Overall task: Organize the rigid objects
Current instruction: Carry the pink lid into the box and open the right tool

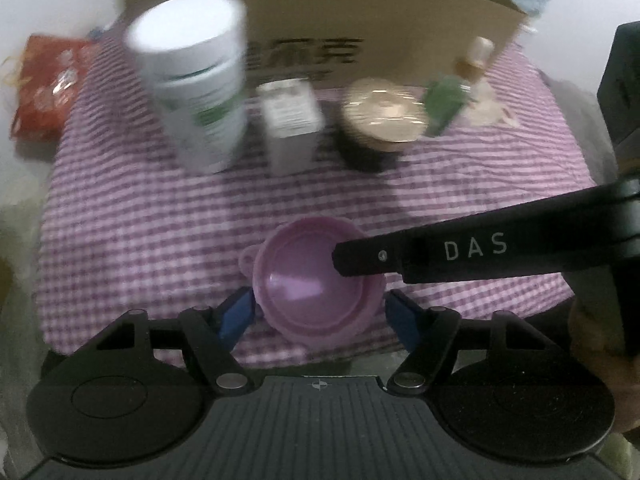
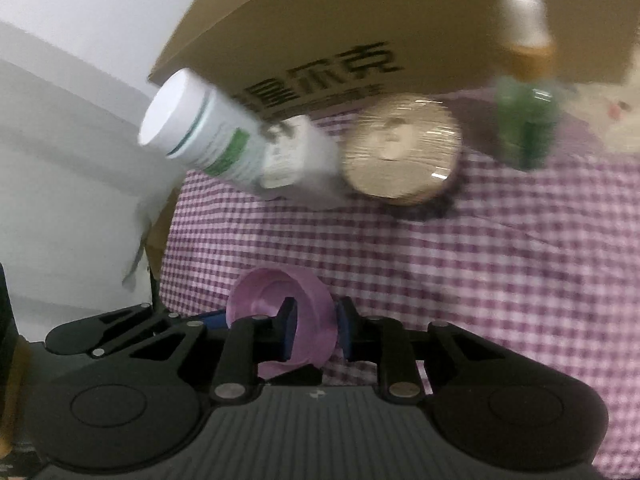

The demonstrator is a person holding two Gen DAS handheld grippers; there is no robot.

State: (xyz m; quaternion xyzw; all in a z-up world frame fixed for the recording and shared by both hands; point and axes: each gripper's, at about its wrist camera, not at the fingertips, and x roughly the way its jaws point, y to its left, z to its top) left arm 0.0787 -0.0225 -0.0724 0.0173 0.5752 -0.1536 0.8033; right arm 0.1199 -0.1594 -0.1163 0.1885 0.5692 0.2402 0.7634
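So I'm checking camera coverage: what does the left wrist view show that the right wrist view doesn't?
Only the left wrist view shows the red packet at the cloth's far left, and the left gripper open around the pink bowl.

Only the right wrist view shows the right gripper shut on the bowl's wall.

Both show the white bottle, small white box, round tin, green bottle and cardboard box.

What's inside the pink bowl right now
One finger of the right gripper reaches inside the pink bowl, clamping its wall. Otherwise only bare pink floor shows; the finger hides a small part.
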